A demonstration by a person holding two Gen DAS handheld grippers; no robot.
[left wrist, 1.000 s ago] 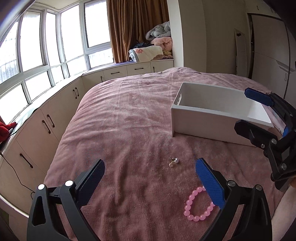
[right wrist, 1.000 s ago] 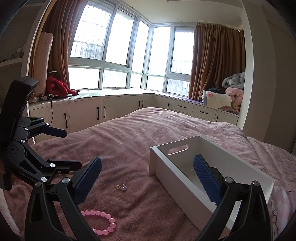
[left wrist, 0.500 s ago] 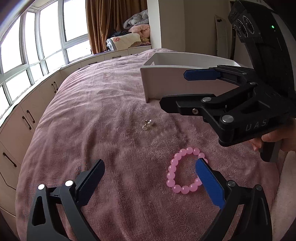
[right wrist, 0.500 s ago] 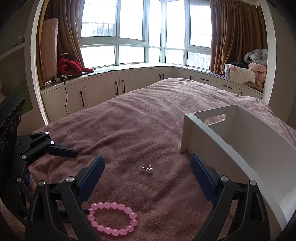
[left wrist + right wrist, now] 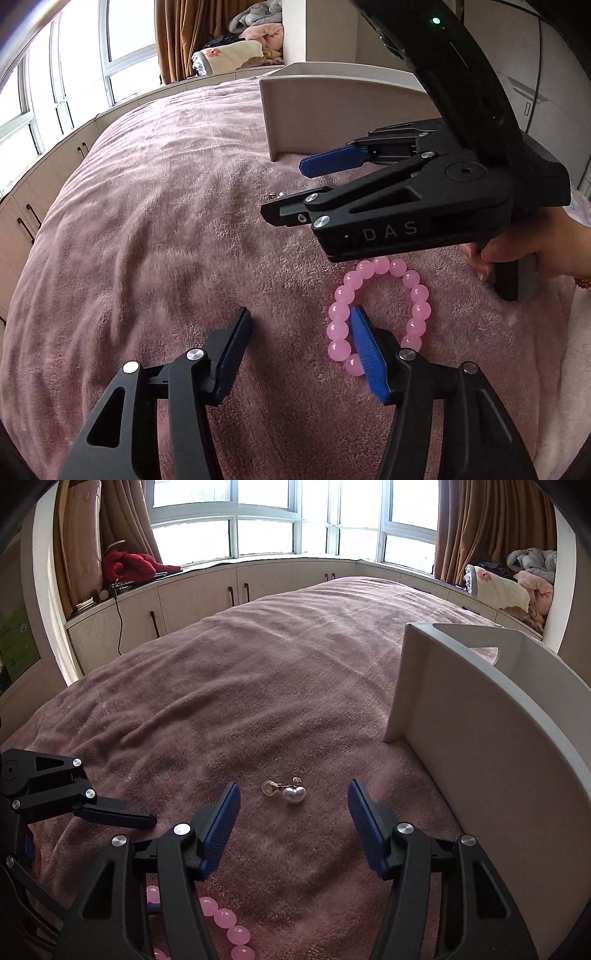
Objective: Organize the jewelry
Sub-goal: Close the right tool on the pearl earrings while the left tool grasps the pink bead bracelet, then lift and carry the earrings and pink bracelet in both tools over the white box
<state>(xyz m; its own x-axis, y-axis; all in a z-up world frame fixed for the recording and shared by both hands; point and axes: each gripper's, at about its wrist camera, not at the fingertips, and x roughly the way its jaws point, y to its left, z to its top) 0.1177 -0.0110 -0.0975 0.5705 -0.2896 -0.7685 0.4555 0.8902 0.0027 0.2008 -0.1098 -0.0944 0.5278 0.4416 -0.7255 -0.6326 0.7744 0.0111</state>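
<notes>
Plainly, the only readable writing was "DAS", printed in grey on the black side of the right tool (image 5: pixel 295 192), which reached in level from the right of the left wrist view with a small green light lit on the housing above it. A hand (image 5: pixel 532 247) gripped its handle from the right, with a few reddish beads showing at the wrist.

Both tools pointed steeply down at the mauve bed cover (image 5: pixel 258 686). The left tool (image 5: pixel 299 332) was closing with its jaws apart; its right blue pad sat inside the loop of the pink bead bracelet (image 5: pixel 376 314), just beside the loop's near-left beads, and whether it touched them could not be told. Nothing lay pinched between the pads.

The right tool was closing too, its jaws apart, and a pearl earring (image 5: pixel 284 792) lay on the cover just ahead of the gap between its pads (image 5: pixel 364 812), untouched. To that tool's right stood the white storage box (image 5: pixel 480 746), its near wall close beside the right finger, a handle cut-out in its far end. A few bracelet beads showed under the tool's left finger.
</notes>
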